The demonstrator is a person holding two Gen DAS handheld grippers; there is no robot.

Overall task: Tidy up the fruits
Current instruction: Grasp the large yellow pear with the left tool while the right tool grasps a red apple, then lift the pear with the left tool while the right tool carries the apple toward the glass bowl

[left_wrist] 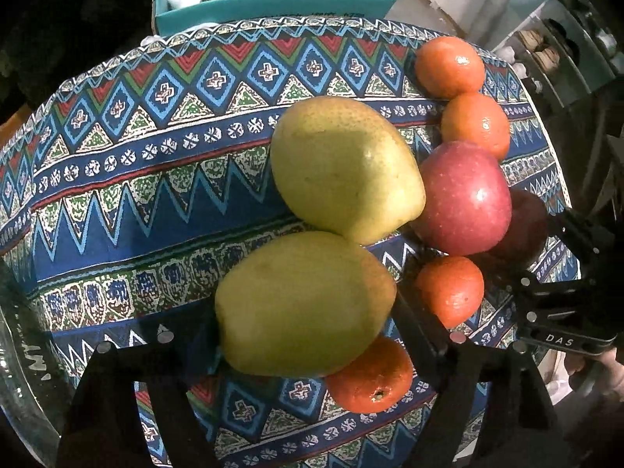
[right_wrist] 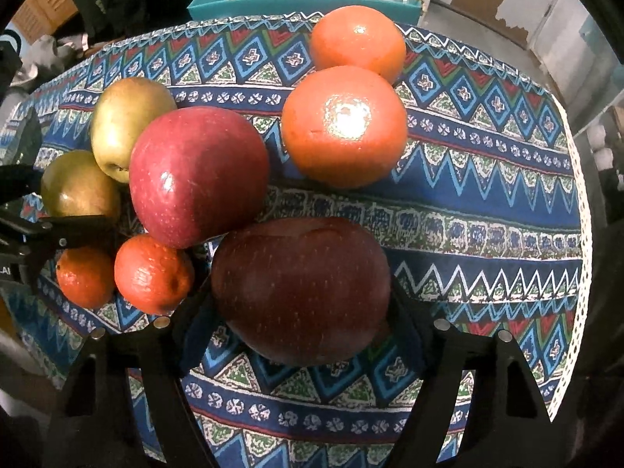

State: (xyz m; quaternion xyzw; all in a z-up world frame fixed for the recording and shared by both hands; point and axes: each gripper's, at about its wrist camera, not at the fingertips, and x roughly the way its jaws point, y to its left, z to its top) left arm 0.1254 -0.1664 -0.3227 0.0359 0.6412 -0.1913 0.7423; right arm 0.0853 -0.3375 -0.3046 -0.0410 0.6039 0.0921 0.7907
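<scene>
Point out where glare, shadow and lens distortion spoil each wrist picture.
Right wrist view: white glare blows out the top of the nearer orange, the dark apple between the right gripper fingers lies in shadow, and fisheye bends the tablecloth stripes. Left wrist view: corners go black, and the right side behind the red apple is dim.

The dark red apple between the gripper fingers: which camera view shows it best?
The right wrist view: the dark red apple fills the centre, between the right gripper fingers. The left wrist view shows only its shadowed edge.
</scene>
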